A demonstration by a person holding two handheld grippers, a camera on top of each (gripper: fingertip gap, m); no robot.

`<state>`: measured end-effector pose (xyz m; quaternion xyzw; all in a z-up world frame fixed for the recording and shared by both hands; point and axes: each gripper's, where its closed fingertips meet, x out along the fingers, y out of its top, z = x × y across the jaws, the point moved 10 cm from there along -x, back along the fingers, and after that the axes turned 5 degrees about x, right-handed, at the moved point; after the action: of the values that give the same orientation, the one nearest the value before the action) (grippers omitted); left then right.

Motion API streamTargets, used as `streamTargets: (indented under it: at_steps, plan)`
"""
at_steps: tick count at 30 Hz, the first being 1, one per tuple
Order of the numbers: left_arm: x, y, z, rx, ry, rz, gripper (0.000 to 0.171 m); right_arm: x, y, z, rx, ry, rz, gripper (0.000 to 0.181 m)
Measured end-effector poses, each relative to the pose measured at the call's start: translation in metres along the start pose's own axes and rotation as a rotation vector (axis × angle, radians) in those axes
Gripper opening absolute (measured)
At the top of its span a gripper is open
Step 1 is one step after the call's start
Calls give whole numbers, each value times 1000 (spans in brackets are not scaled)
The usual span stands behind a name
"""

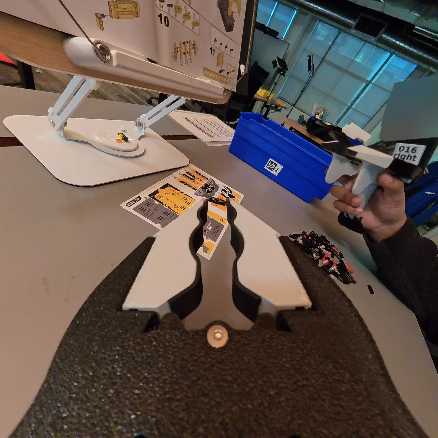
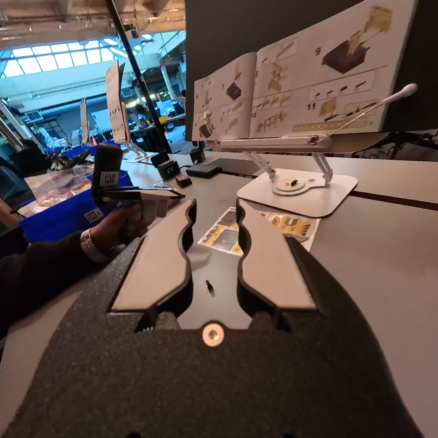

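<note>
My left gripper (image 1: 216, 201) is shut on a small black pin (image 1: 216, 202), pinched at the fingertips just above a yellow and grey sticker sheet (image 1: 166, 203) on the grey table. It also shows in the right wrist view (image 2: 181, 196), held by a hand at the left. My right gripper (image 2: 215, 201) is open and empty above the table. A small black pin (image 2: 209, 285) lies on the table between its fingers. The sticker sheet (image 2: 222, 239) lies just past its fingertips. A hand holds the right gripper's handle (image 1: 362, 170) at the right.
A white book stand (image 1: 94, 163) (image 2: 331, 196) holds an open instruction booklet (image 2: 284, 94); small yellow and orange pieces (image 1: 121, 138) sit on its base. A blue bin (image 1: 279, 154) (image 2: 59, 218) stands on the table. A pile of black and red pieces (image 1: 324, 256) lies at the right.
</note>
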<state>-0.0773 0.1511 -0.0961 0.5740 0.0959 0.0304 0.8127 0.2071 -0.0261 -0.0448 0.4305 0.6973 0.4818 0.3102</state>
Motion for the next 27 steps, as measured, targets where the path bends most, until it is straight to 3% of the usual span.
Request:
streamTargets:
  at_steps: [8,14,18,21,27]
  plan:
    - [0,0,0,1,1,-2,15,0,-12,-15,-185,62,-166,33]
    - [0,0,-1,-11,4,3,15,-7,-34,-25,-362,93,-349,20]
    - [2,0,3,28,14,-23,15,-16,-63,-26,-327,250,-598,18]
    - [5,-1,6,59,12,-46,15,-17,-81,-21,-291,287,-787,18]
    - [4,-1,4,39,5,-32,15,-21,-84,-25,-307,325,-811,7]
